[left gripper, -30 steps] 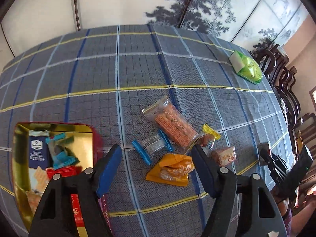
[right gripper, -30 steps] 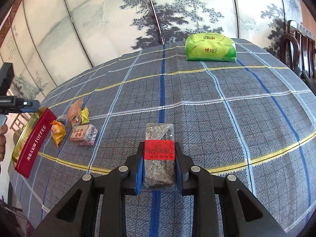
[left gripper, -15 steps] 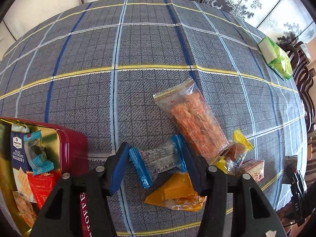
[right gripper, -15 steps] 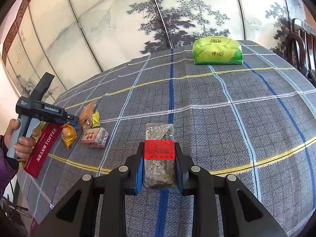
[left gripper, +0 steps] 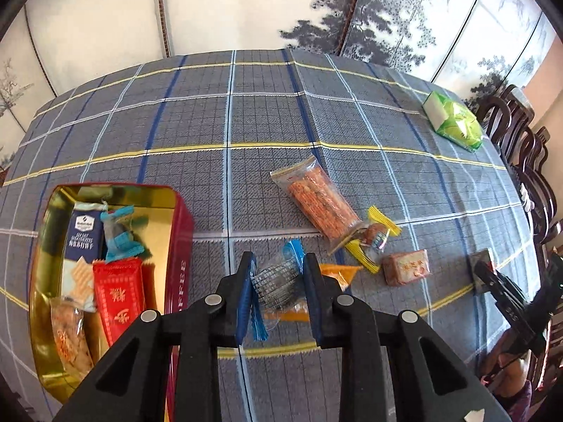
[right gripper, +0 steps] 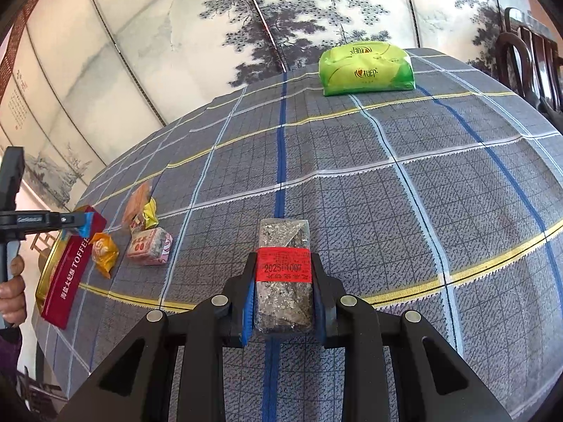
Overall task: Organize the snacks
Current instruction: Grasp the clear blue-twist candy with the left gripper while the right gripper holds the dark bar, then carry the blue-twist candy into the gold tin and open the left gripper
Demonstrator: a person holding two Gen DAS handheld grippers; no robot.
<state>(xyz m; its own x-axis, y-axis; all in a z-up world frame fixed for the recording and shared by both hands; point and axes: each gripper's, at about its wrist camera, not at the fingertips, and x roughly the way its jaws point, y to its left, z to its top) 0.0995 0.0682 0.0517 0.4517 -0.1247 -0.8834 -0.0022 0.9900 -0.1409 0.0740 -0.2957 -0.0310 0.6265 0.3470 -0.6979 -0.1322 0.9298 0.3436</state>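
My left gripper (left gripper: pixel 278 277) is shut on a clear snack packet with blue ends (left gripper: pixel 276 279), lifted above the tablecloth, right of the open red toffee tin (left gripper: pixel 183 232), which holds several snacks. An orange packet (left gripper: pixel 339 270), a long orange snack bag (left gripper: pixel 316 200), a yellow-ended candy (left gripper: pixel 374 239) and a pink block snack (left gripper: pixel 406 267) lie on the cloth. My right gripper (right gripper: pixel 283 281) is shut on a grey block snack with a red label (right gripper: pixel 284 277). The right wrist view shows the tin (right gripper: pixel 68 274) and the left gripper (right gripper: pixel 75 219) at far left.
A green tissue pack (left gripper: pixel 454 125) (right gripper: pixel 366 68) lies at the table's far edge. Dark wooden chairs (left gripper: pixel 527 161) stand along the right side. A painted folding screen (right gripper: pixel 281 17) stands behind the table.
My left gripper closed on the blue-ended packet and lifted it off the cloth. My right gripper kept hold of the grey block and barely moved.
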